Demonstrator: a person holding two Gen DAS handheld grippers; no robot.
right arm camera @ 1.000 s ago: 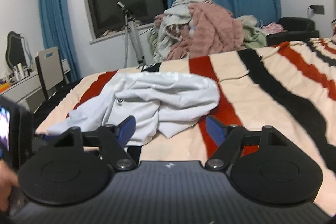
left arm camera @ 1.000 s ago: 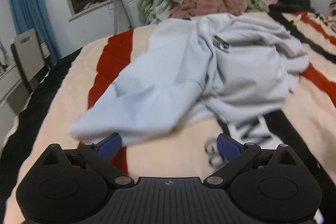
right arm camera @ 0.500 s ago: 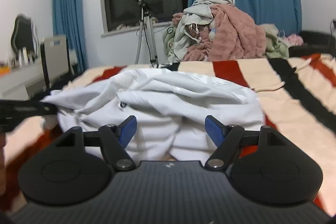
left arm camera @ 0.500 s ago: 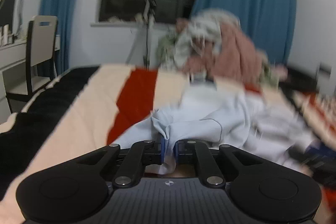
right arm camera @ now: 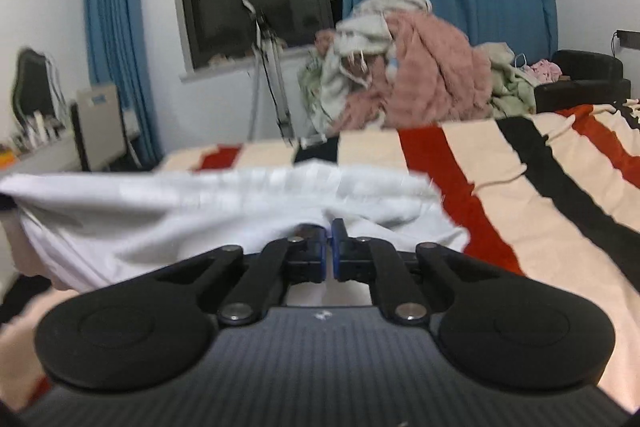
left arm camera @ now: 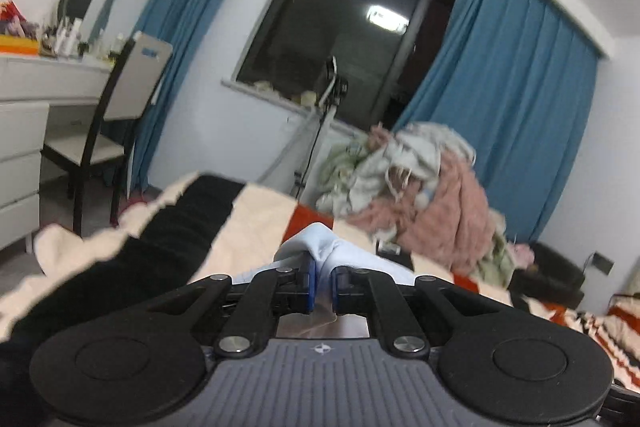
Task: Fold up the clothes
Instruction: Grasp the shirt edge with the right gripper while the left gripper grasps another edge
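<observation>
Left wrist view: our left gripper (left arm camera: 322,286) pinches a fold of the pale blue garment (left arm camera: 320,247) just ahead; our right gripper (right arm camera: 328,251), jaws just closed, pinches its near edge. We should pull apart evenly, keeping the cloth taut above the striped blanket (right arm camera: 520,187).

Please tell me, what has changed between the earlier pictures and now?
Both grippers closed on the white garment: the left gripper first, lifting a bunched fold off the striped blanket; the right gripper has just closed on its near edge. The garment now stretches between them. The clothes pile stayed put.
</observation>
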